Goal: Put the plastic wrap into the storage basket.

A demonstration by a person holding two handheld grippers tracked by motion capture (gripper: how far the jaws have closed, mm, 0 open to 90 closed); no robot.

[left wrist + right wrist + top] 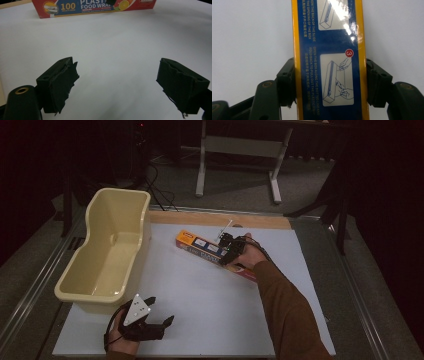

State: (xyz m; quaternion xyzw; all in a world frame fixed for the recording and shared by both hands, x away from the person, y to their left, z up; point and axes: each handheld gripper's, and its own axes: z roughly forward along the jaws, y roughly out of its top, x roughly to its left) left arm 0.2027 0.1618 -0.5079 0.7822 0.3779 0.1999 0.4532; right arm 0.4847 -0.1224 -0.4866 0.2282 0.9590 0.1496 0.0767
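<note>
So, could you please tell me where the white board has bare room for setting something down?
The white board lies bare between the food wrap box and the left tool, and along its right edge. It is crowded at the left, where the cream tub stands.

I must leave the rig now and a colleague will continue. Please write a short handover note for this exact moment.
Right gripper: jaws on both long sides of the plastic food wrap box, which lies on the white table; they look closed on it.
Left gripper: open, holds nothing, low at the near left of the table, pointing at the box.
Cream tub: at the left, with nothing inside.
Done: box gripped.
Left: lift it, probably into the tub.
</note>
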